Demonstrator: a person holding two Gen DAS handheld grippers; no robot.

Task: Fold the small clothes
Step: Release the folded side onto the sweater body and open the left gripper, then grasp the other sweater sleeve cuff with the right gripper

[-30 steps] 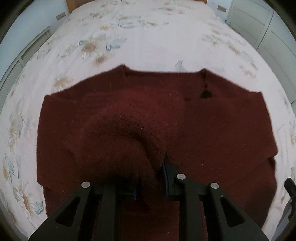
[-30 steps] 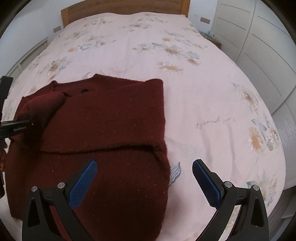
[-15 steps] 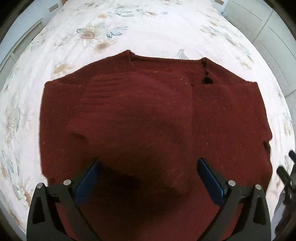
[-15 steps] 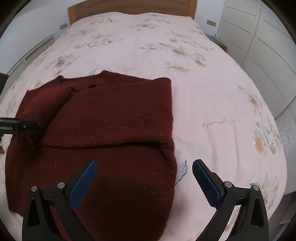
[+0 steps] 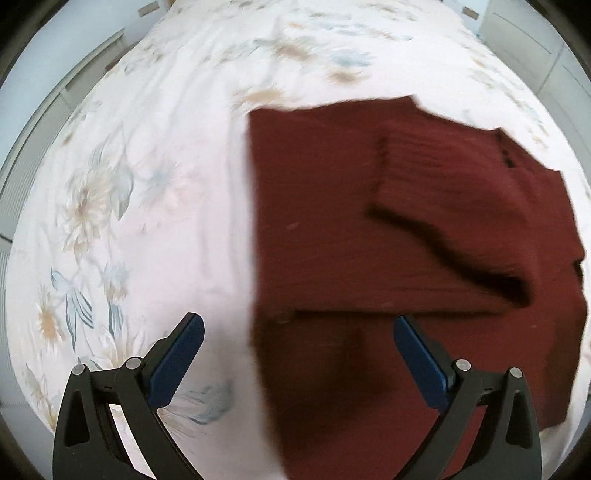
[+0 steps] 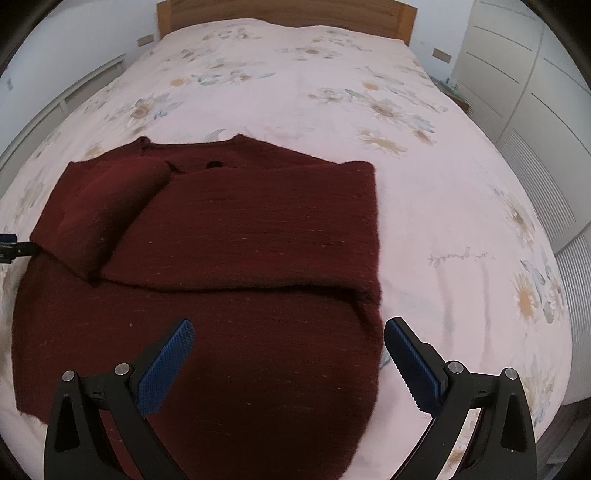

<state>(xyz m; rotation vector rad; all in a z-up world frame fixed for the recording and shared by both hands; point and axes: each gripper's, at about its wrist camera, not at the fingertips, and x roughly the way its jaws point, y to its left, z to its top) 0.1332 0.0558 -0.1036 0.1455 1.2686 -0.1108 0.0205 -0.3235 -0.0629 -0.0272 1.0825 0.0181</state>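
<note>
Left wrist view: the left gripper (image 5: 297, 356) hangs over the bed with its blue-padded fingers (image 5: 177, 360) spread wide and nothing between them. The dark red knit sweater (image 5: 314, 229) lies flat on the floral bedsheet (image 5: 147, 184); its straight side edge runs up between the two fingers, so one pad is over bare sheet and the other over the knit. A sleeve (image 5: 443, 192) is folded across the sweater's chest. The picture is blurred.

Right wrist view: the right gripper (image 6: 288, 363) is also spread wide and empty — its left pad over the sweater (image 6: 240, 332), its right pad over the bedsheet (image 6: 443, 203) just beside the sweater's side edge. Both sleeves lie folded across the body, the neckline toward the wooden headboard (image 6: 284, 14). A white wardrobe (image 6: 535, 74) stands beside the bed.
</note>
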